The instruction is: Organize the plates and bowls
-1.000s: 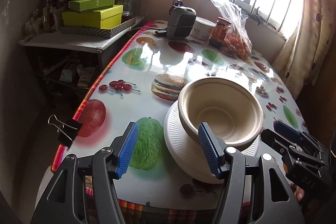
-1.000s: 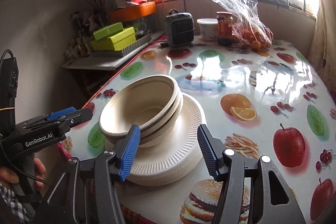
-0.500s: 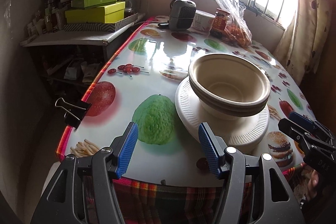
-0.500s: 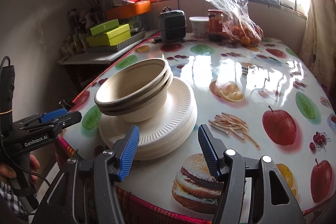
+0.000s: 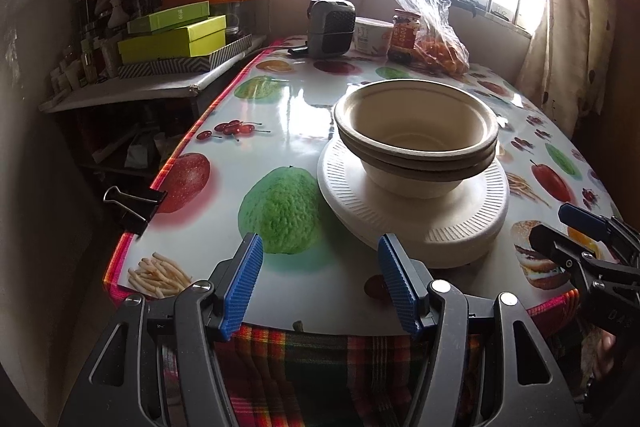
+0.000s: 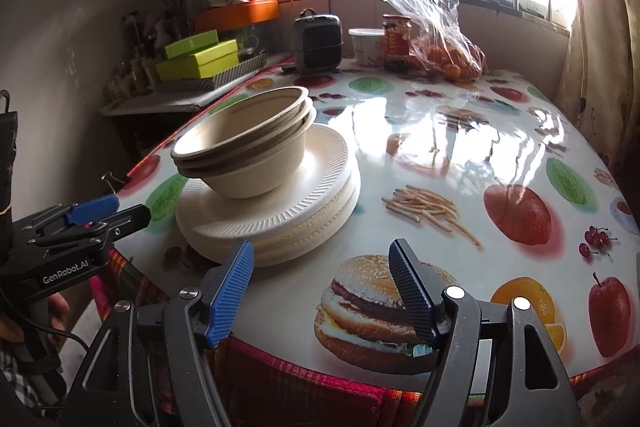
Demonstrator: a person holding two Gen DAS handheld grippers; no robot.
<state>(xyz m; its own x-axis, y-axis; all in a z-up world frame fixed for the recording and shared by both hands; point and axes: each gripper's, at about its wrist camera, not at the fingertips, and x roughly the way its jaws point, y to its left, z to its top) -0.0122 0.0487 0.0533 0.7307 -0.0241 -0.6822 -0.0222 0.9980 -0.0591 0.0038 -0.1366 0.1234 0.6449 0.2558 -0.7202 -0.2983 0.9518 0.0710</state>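
The left gripper [image 5: 320,279] hangs at the near edge of the table [image 5: 288,115] with its blue pads spread apart and nothing between them. Just ahead of it and slightly to its right sits the stack of white plates [image 5: 420,215], and nested beige bowls [image 5: 416,139] rest on top of that stack. The right gripper [image 6: 322,287] is likewise spread wide and empty; from it, the plates [image 6: 276,211] lie ahead to its left, touching neither pad, with the bowls [image 6: 244,151] on them tilted slightly. Far ahead stand a small heater [image 6: 318,41], a jar [image 6: 396,43] and a bag of oranges [image 6: 448,55].
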